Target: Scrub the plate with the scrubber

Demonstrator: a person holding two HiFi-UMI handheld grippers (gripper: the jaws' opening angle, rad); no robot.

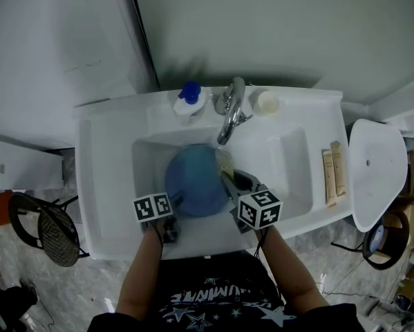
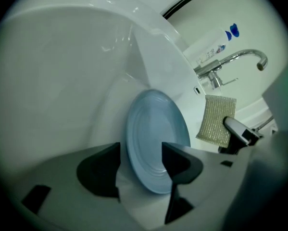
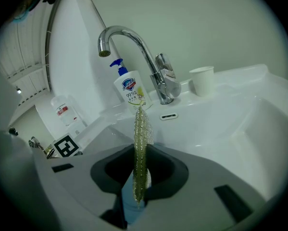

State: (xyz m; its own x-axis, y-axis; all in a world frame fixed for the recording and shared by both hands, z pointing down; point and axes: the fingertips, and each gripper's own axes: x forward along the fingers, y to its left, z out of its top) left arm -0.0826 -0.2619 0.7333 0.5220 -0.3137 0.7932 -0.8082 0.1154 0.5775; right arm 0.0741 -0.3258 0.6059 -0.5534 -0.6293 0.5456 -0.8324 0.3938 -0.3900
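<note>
The plate (image 2: 156, 148) is blue and it sits inside the white sink (image 1: 110, 185), down in the bowl part under the tap (image 1: 231, 113). In my left gripper view the plate is tipped up on its edge, close to the sink wall, and I see its round rings. My left gripper (image 2: 141, 160) has its two jaws wide apart. The bottom edge of the plate is in the space between them. I see a gap on the left side, so the jaws are not squeezing the plate. My right gripper (image 3: 140, 177) has its jaws pressed together on the scrubber (image 3: 141, 148). The scrubber is thin and shiny, a yellow-green color, and it sticks straight up out of the jaws. From the head view the scrubber is just beside the right edge of the plate, and I cannot tell if they touch. At the back of the sink there is a soap bottle (image 3: 129, 90) with a blue pump on the left of the tap, and a white cup (image 3: 202, 81) on the right of it.
</note>
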